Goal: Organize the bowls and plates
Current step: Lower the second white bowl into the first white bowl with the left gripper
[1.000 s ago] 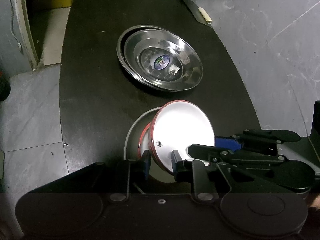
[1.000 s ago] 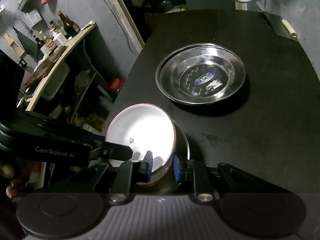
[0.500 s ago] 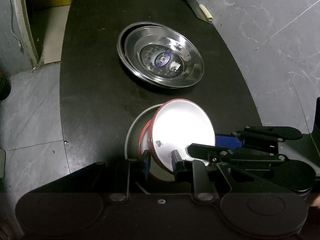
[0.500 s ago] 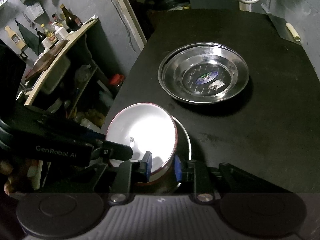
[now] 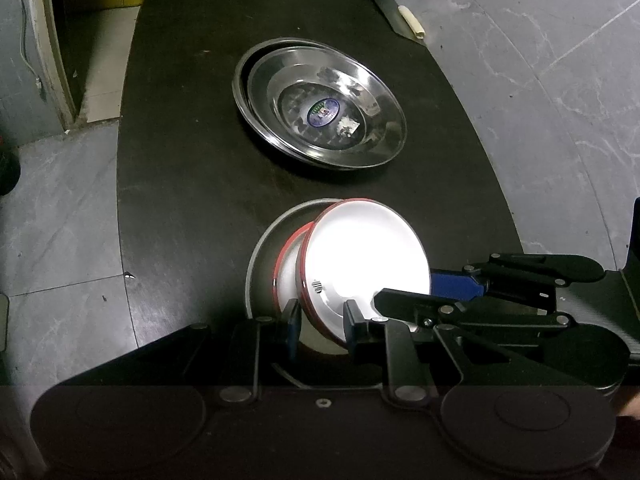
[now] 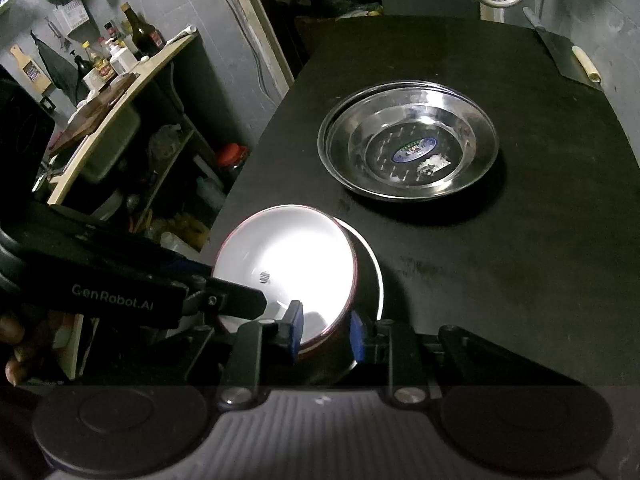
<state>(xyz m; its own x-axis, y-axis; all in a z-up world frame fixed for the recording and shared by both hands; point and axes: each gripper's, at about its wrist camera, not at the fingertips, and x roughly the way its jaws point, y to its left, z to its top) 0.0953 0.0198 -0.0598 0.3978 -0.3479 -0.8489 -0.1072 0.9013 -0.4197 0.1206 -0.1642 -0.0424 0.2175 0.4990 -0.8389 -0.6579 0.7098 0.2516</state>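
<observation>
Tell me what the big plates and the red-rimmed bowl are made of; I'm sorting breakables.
Big plates: likely stainless steel, polished, with mirror-like reflections. Red-rimmed bowl: glossy white with strong glare, possibly enamel, melamine or ceramic; the look leaves it open.

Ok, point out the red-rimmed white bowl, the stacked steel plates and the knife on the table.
red-rimmed white bowl point(image 5: 368, 256): left wrist view, on its bright inner surface.
stacked steel plates point(image 6: 472, 120): right wrist view, on the top plate's sloped inner wall.
knife point(image 5: 410, 20): left wrist view, on its pale handle at the table's far edge.
</observation>
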